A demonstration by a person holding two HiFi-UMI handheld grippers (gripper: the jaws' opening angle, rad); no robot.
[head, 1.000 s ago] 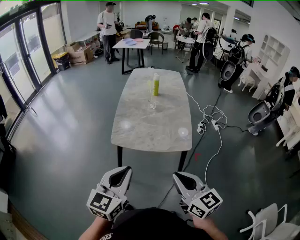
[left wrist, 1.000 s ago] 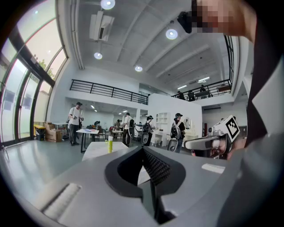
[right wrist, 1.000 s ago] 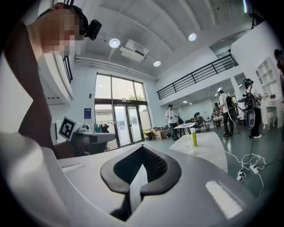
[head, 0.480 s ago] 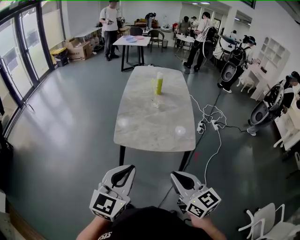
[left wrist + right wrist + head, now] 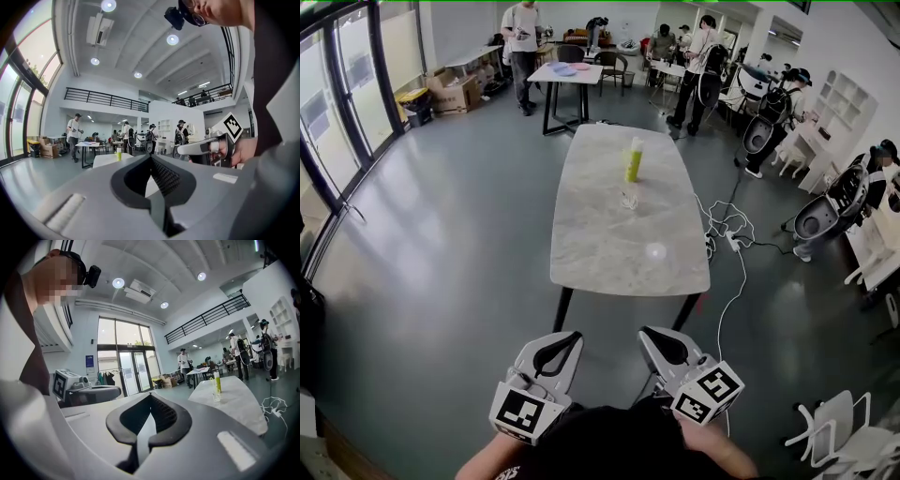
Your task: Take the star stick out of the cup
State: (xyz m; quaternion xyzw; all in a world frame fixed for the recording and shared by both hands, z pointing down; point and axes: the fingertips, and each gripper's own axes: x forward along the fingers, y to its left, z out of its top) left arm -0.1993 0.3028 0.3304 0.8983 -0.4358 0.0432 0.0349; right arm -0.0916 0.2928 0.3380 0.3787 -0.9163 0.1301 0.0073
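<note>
A long marble table [image 5: 619, 246] stands ahead of me across bare floor. Near its far half is a small clear cup [image 5: 629, 200] with a thin pale stick in it, just in front of a yellow-green bottle [image 5: 634, 161]. The right gripper view shows the cup [image 5: 216, 395] and bottle [image 5: 217, 380] far off to the right. My left gripper [image 5: 560, 343] and right gripper [image 5: 660, 339] are held side by side low in the head view, well short of the table. Both are shut with nothing between their jaws.
White cables and a power strip [image 5: 727, 236] lie on the floor right of the table. Several people stand at the back around a second table [image 5: 565, 75]. Glass doors line the left wall. A white chair [image 5: 839, 429] is at the lower right.
The table has grown larger and shifted right in the head view as I moved toward it. Both grippers have come forward together and stay shut.
</note>
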